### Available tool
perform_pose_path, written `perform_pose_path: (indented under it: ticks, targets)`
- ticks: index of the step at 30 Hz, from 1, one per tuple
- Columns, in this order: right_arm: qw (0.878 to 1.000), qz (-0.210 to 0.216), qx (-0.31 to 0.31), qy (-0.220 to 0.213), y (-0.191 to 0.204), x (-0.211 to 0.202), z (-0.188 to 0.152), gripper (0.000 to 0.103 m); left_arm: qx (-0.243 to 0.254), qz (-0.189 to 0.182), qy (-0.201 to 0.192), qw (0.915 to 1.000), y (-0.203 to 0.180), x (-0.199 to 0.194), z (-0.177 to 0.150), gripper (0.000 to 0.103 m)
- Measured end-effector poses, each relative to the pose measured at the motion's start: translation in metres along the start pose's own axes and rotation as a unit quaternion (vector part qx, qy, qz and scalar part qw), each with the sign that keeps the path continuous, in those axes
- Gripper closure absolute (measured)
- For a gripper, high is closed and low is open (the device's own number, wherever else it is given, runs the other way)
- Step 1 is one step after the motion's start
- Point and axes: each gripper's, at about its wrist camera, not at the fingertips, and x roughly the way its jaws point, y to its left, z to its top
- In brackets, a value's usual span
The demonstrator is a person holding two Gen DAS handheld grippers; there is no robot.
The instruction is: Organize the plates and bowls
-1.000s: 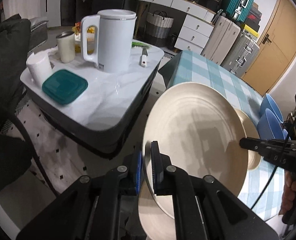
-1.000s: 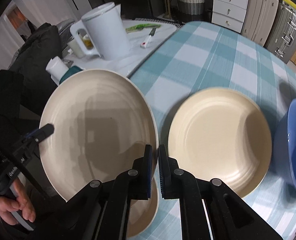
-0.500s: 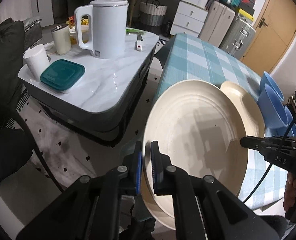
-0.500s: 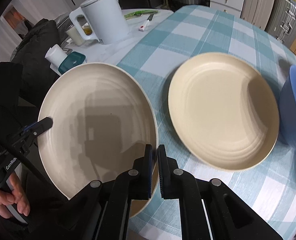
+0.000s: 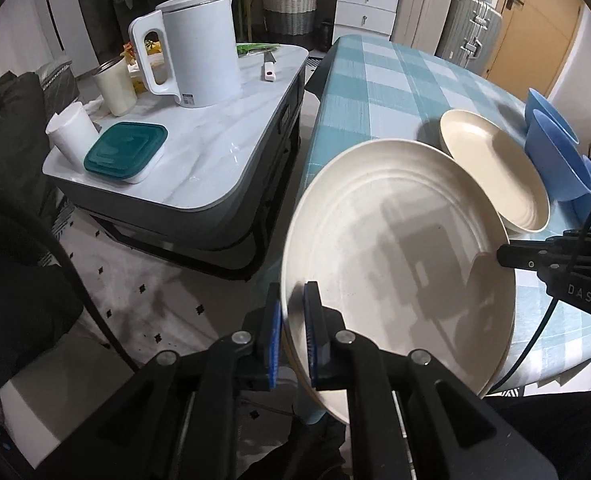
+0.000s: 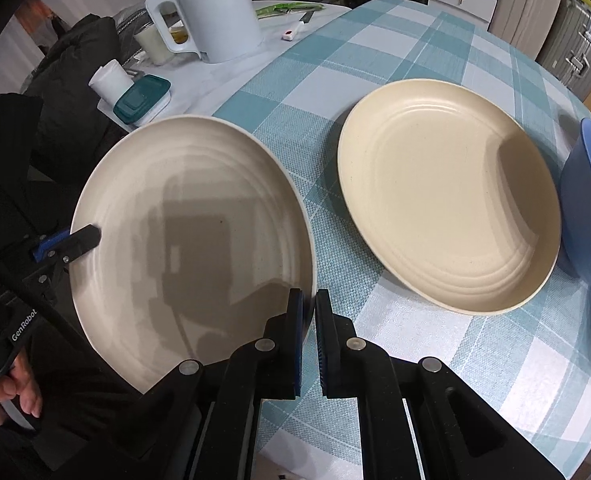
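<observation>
A large white plate [image 5: 395, 248] hangs over the near edge of the table with the blue-checked cloth [image 6: 375, 48], tilted slightly. My left gripper [image 5: 291, 320] has the plate's left rim between its blue pads, and its jaws are opening slightly. My right gripper [image 6: 309, 312] is shut on the opposite rim. To the right of the held plate, a cream plate [image 6: 447, 196] lies flat on the cloth. Blue bowls [image 5: 555, 152] stand nested just beyond the cream plate.
Left of the table is a low marble side table [image 5: 215, 152] with a white kettle [image 5: 199, 52], a teal-lidded container [image 5: 125, 152] and a white cup [image 5: 71, 132]. Drawers and suitcases line the far wall. A person's hand [image 6: 7, 396] grips the left tool.
Both grippers have carried the white plate down and toward the table. It now sits flatter and closer to the cream plate.
</observation>
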Motion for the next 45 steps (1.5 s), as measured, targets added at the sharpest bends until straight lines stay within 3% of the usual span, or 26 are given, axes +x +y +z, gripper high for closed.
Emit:
perform_pose_path:
  ticks: [9, 14, 17, 21, 25, 30, 33, 45]
  targets:
    - [0.999, -0.036, -0.034, 0.006, 0.009, -0.001, 0.001, 0.097, 0.028, 0.032, 0.046, 0.998, -0.007, 0.019, -0.002, 0.093]
    - [0.999, -0.039, -0.035, 0.004, 0.008, -0.002, 0.0, 0.097, 0.031, 0.04, 0.047, 0.9976, -0.008, 0.019, -0.004, 0.091]
    - [0.998, -0.043, -0.035, -0.003, 0.007, -0.004, -0.002, 0.097, 0.016, 0.04, 0.039, 0.9983, -0.001, 0.016, -0.003, 0.084]
    - [0.999, -0.039, -0.011, -0.014, 0.0, -0.005, -0.007, 0.087, -0.014, 0.051, 0.038, 0.9979, 0.011, 0.017, -0.003, 0.055]
    - [0.999, -0.017, 0.01, -0.025, -0.005, -0.003, -0.012, 0.085, -0.038, 0.017, 0.051, 0.9978, 0.02, 0.021, -0.003, 0.055]
    - [0.999, 0.017, 0.035, -0.02, -0.005, 0.006, -0.019, 0.083, -0.016, 0.007, 0.069, 0.9975, 0.008, 0.027, -0.003, 0.055]
    - [0.998, 0.031, 0.044, -0.024, -0.005, 0.008, -0.023, 0.083, -0.001, -0.018, 0.075, 0.9971, -0.002, 0.028, -0.003, 0.055]
    - [0.995, 0.046, 0.077, -0.033, -0.026, 0.003, -0.035, 0.083, 0.035, -0.023, 0.08, 0.9959, -0.032, 0.029, 0.0, 0.055]
